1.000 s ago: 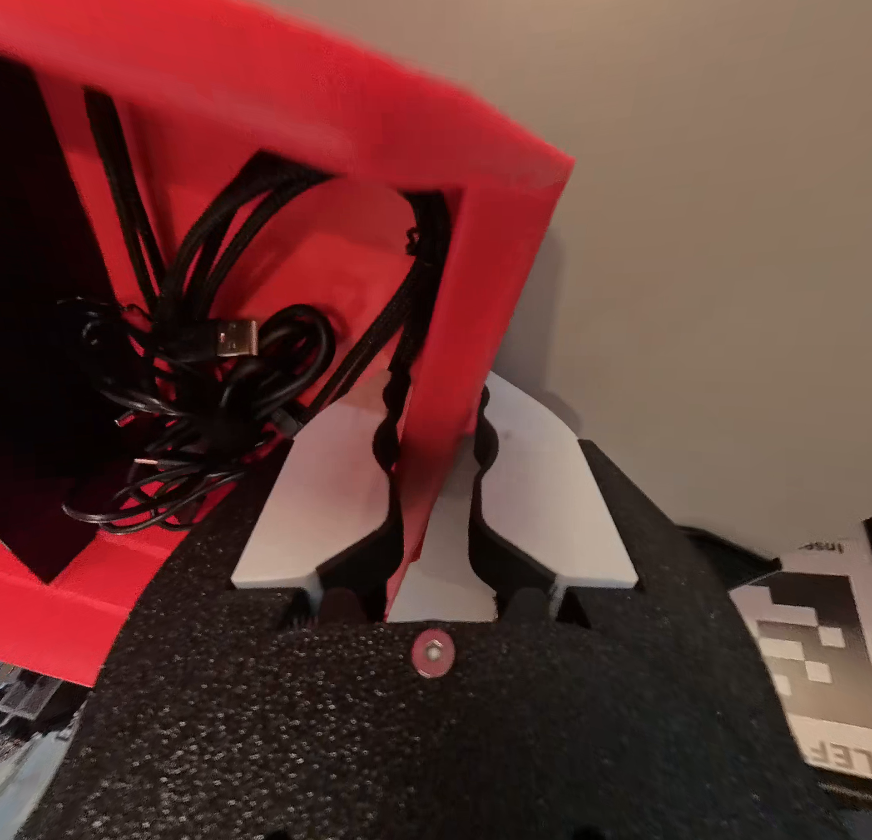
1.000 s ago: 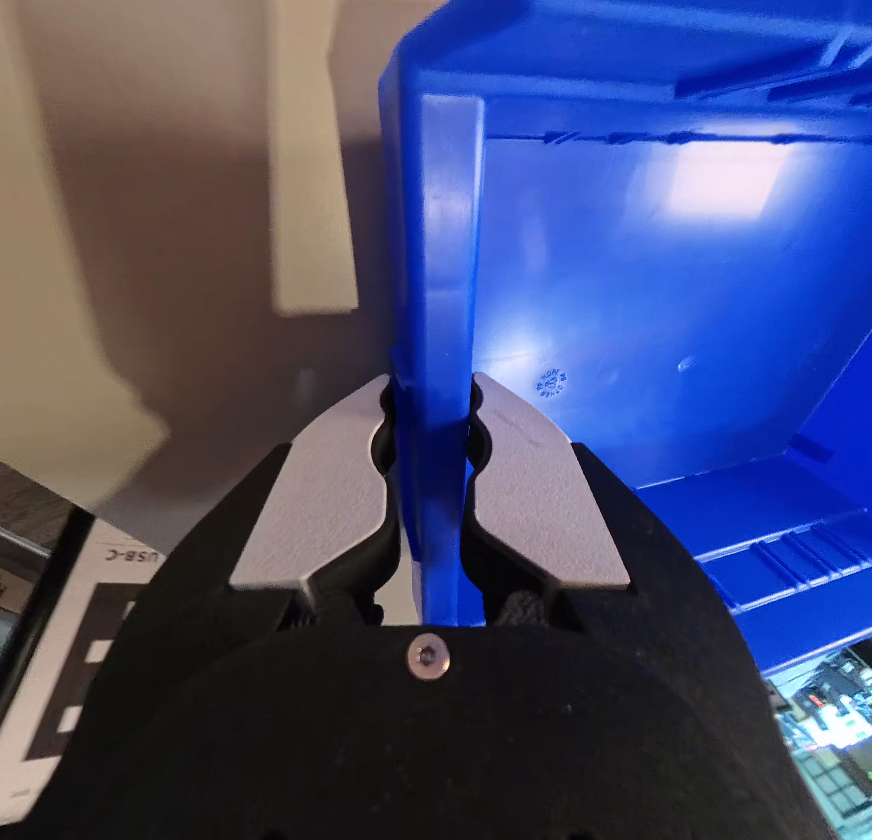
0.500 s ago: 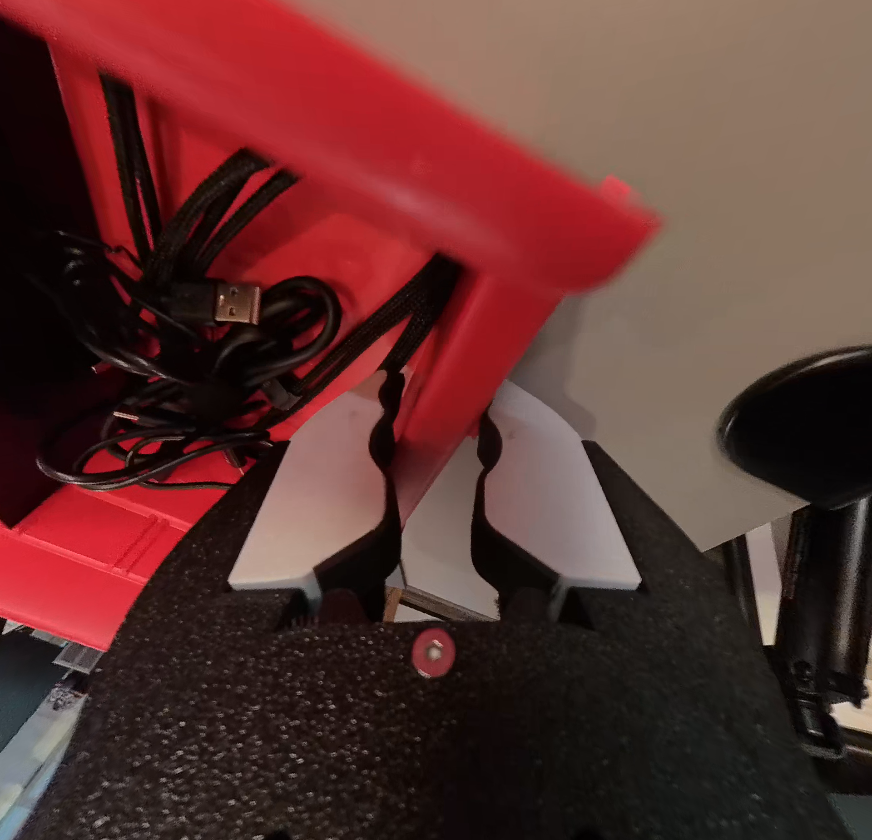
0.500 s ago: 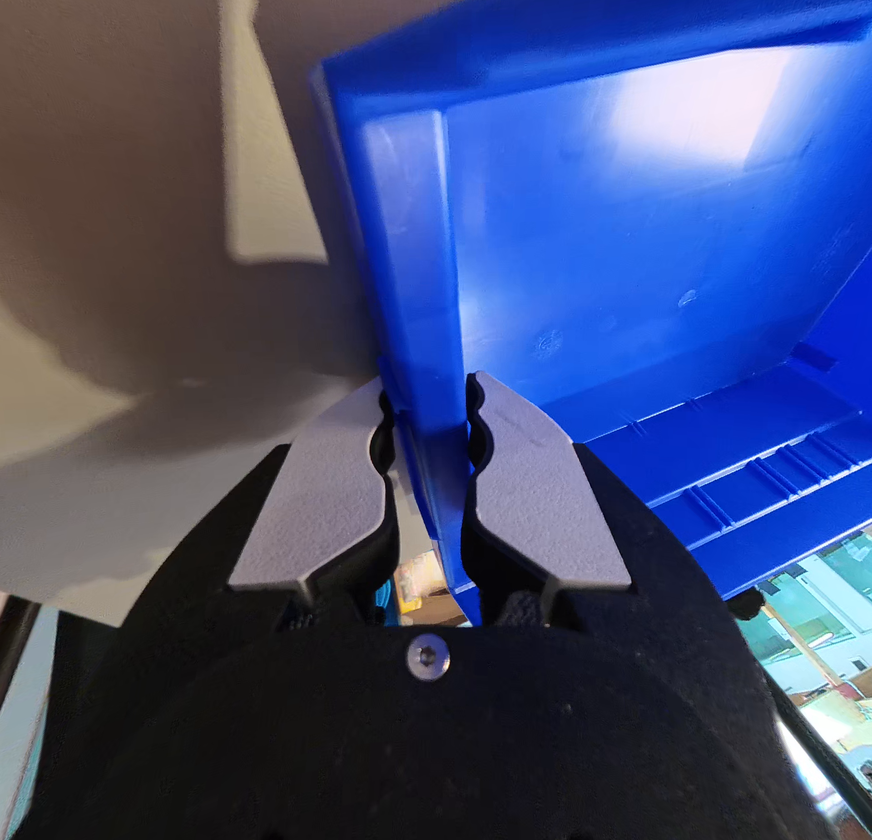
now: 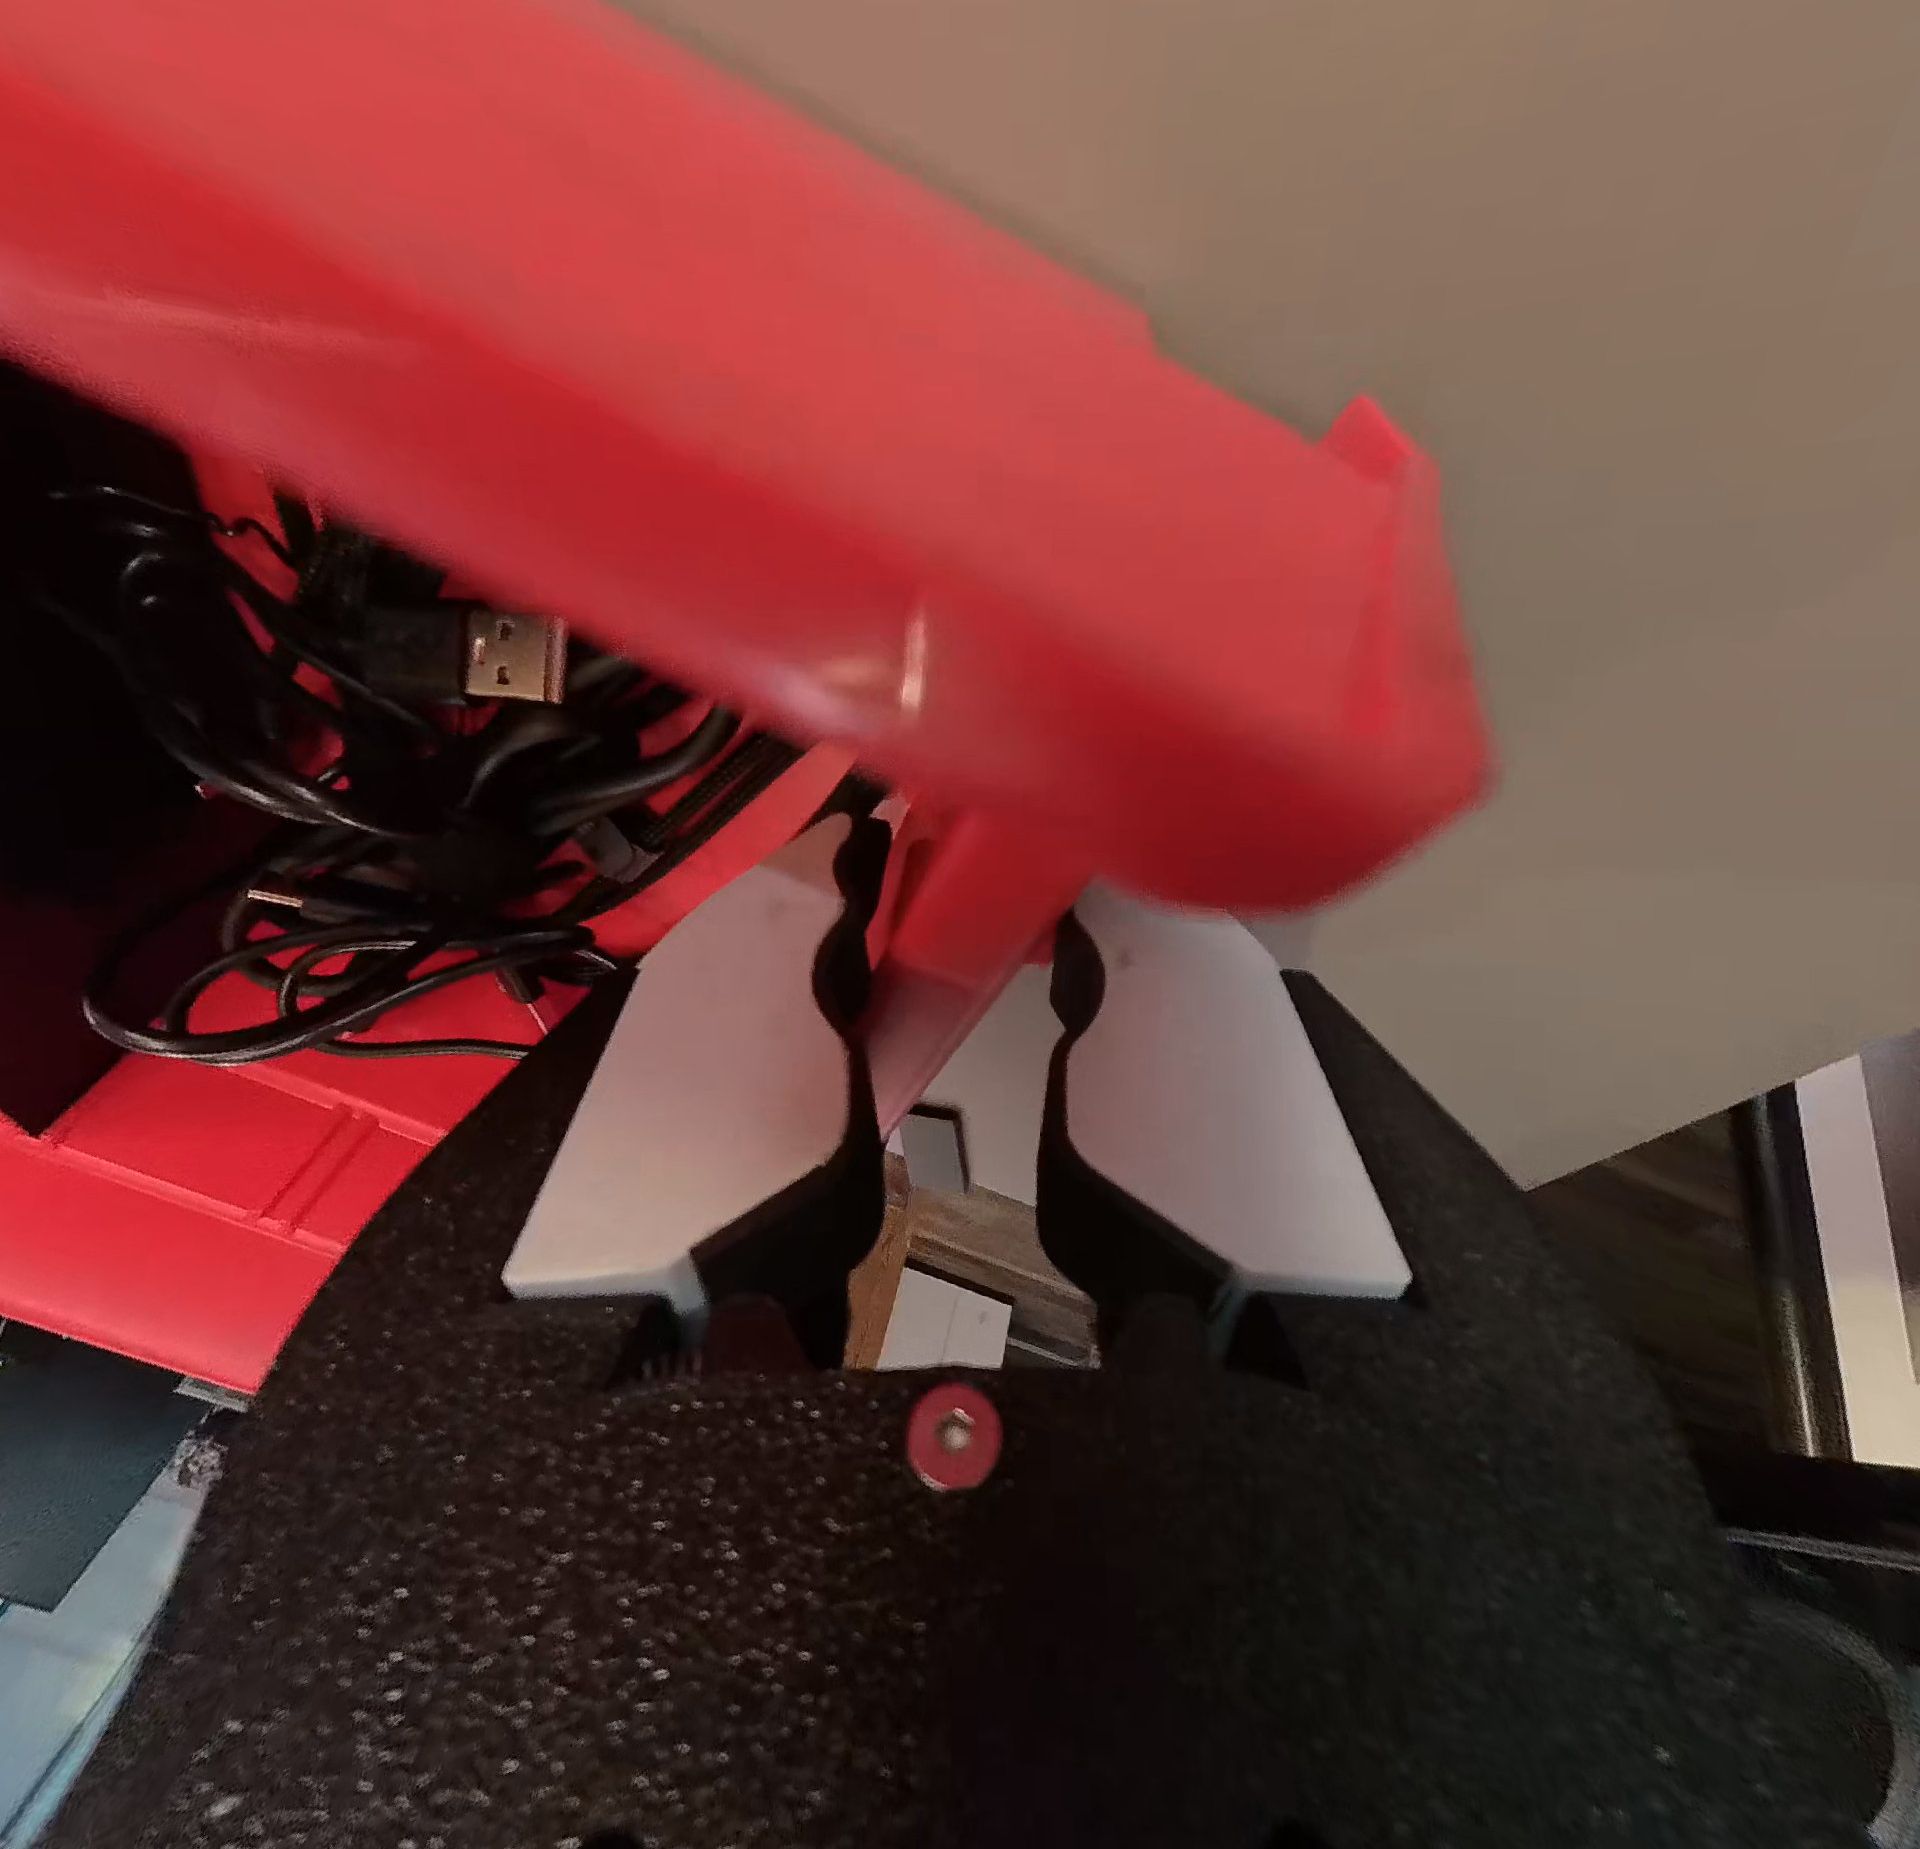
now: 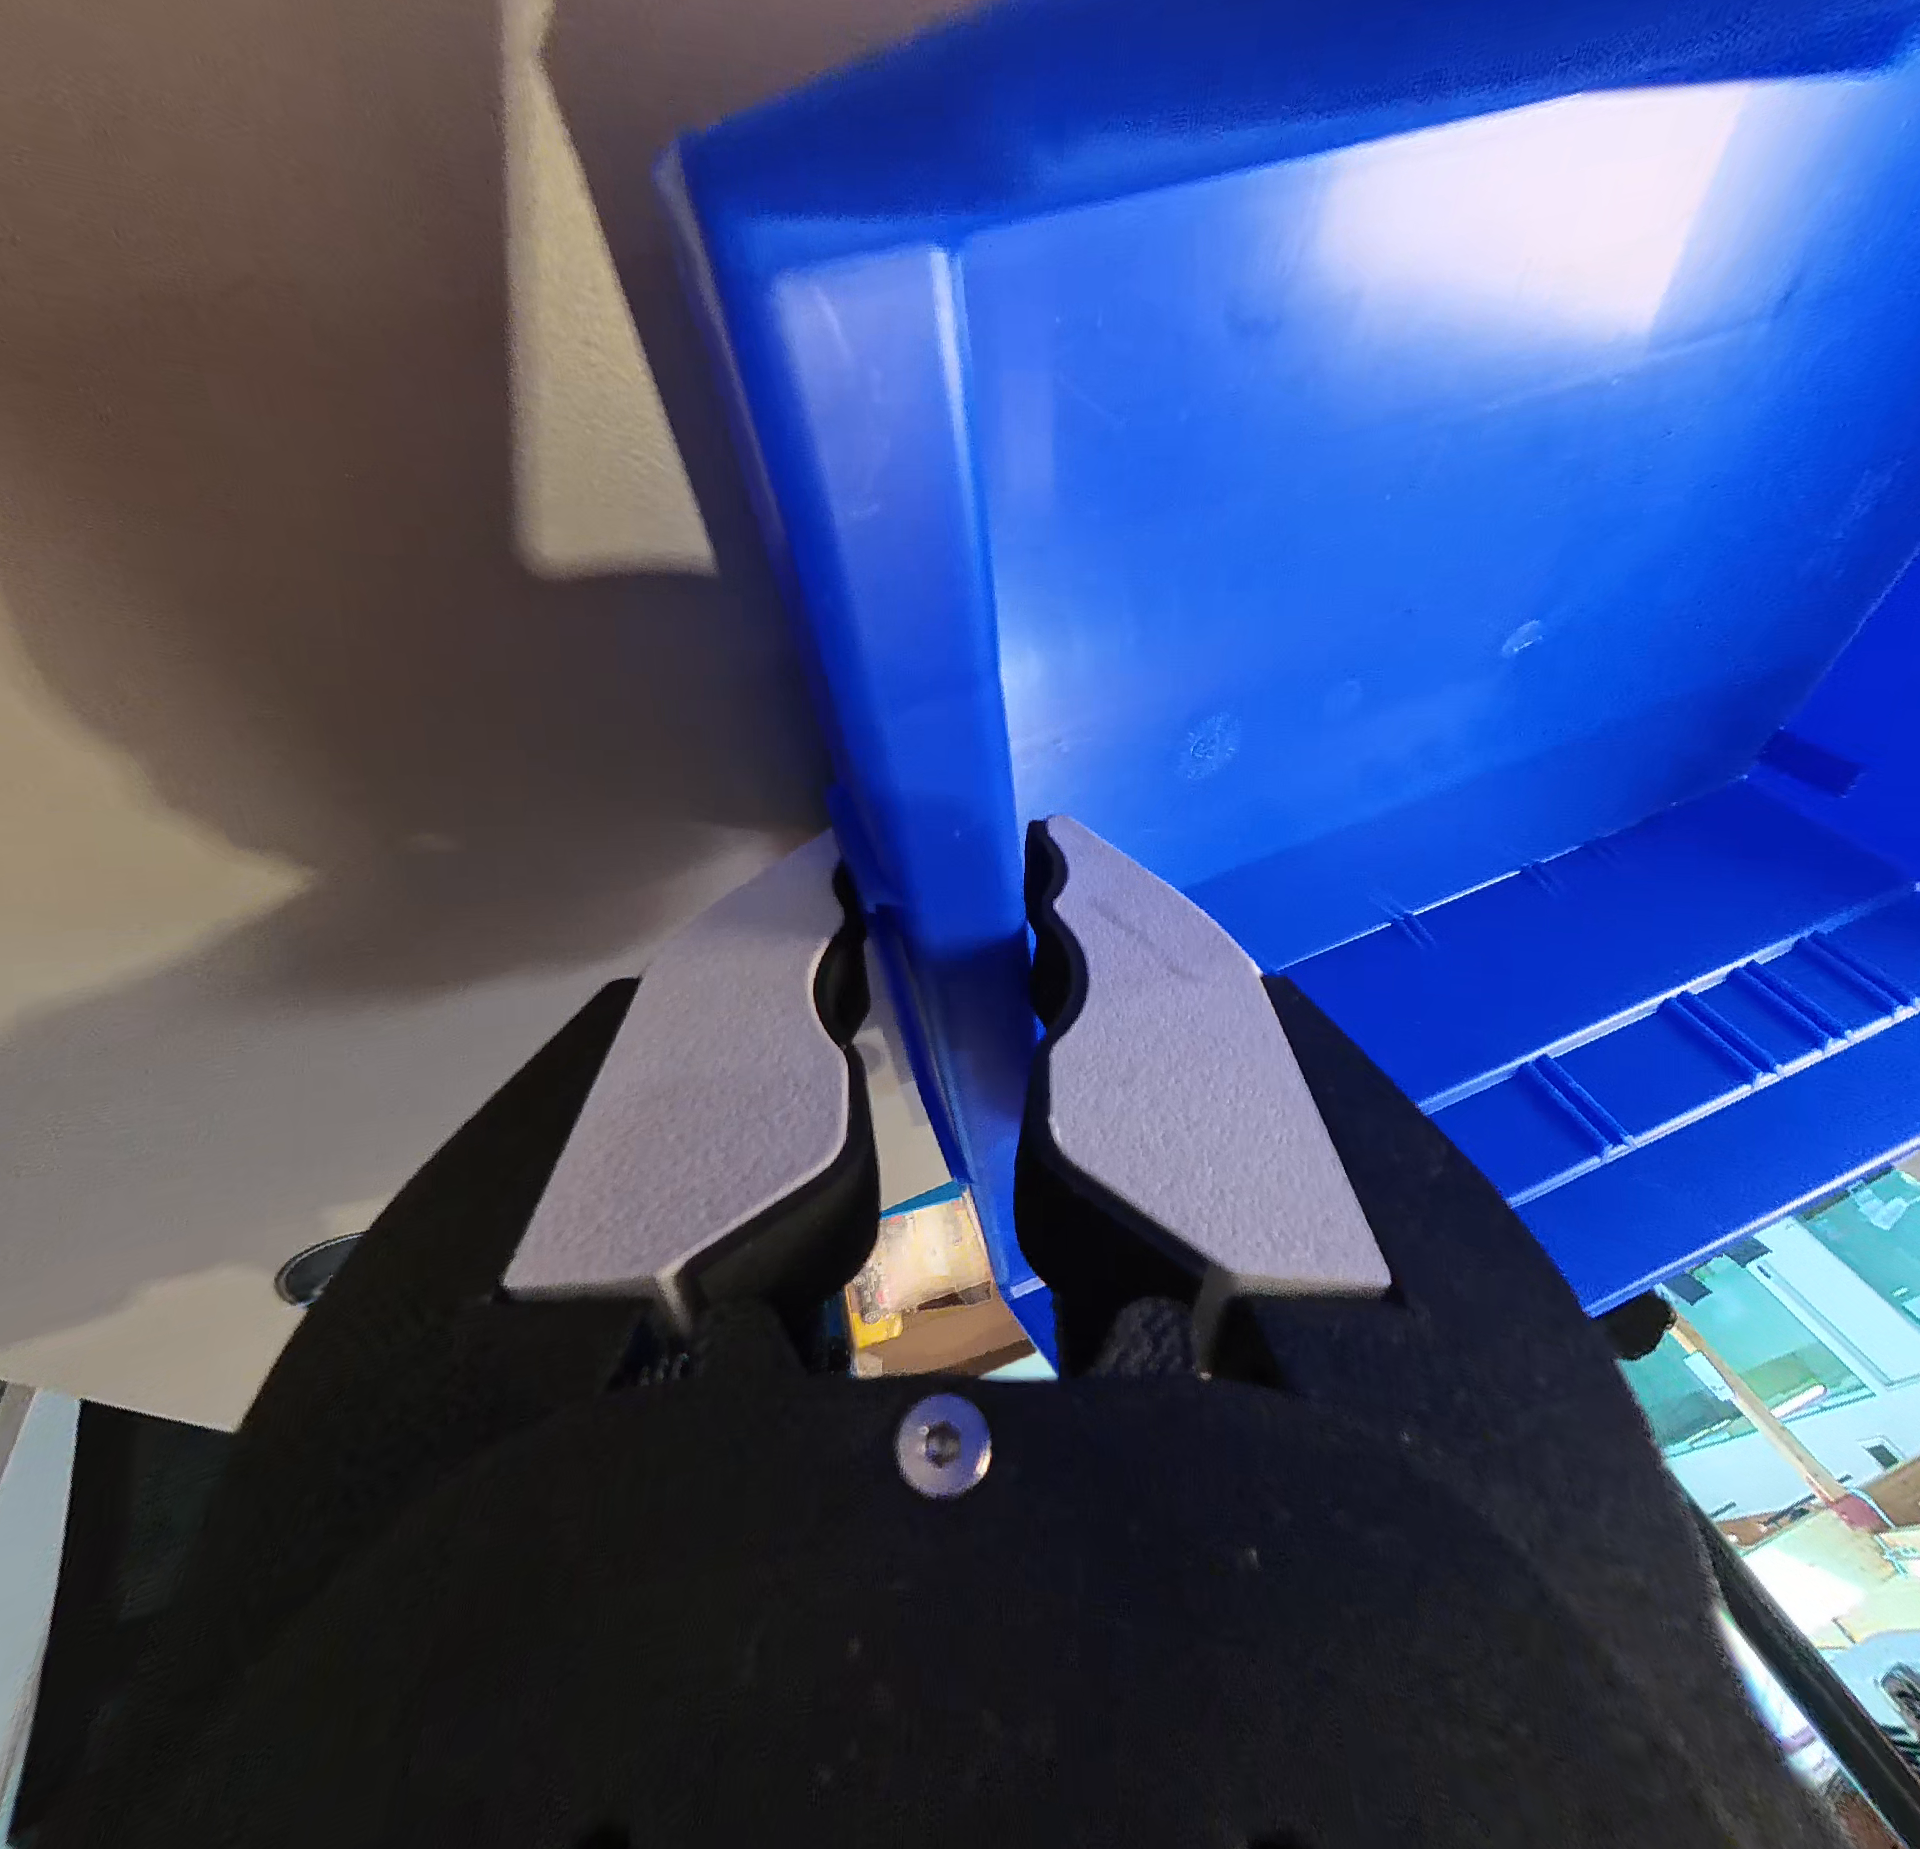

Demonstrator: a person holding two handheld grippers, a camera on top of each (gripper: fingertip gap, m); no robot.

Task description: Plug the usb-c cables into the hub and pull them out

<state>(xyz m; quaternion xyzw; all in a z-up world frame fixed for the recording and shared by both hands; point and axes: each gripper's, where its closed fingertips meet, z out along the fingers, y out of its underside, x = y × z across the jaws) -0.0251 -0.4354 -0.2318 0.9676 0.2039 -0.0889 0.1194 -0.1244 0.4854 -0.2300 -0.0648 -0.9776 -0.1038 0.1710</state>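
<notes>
In the left wrist view my left gripper [image 5: 956, 885] is shut on the side wall of a red bin [image 5: 727, 449], which is tilted and blurred with motion. A tangle of black cables [image 5: 416, 812] lies inside it, one with a silver USB plug [image 5: 514, 651] showing. In the right wrist view my right gripper [image 6: 935, 864] is shut on the side wall of a blue bin [image 6: 1403, 552], also tilted, with nothing visible inside. No hub shows in either view.
The beige tabletop [image 5: 1558, 345] lies behind the red bin, and its edge runs at the lower right. It also shows in the right wrist view [image 6: 260, 656] under dark shadows. A bright cluttered background [image 6: 1818, 1384] shows below the blue bin. Left tips to right tips: about 90 cm.
Both bins have swung and tilted further while held. The red bin's rim has swept across the view. The printed marker cards have left both views and the table edge now shows.
</notes>
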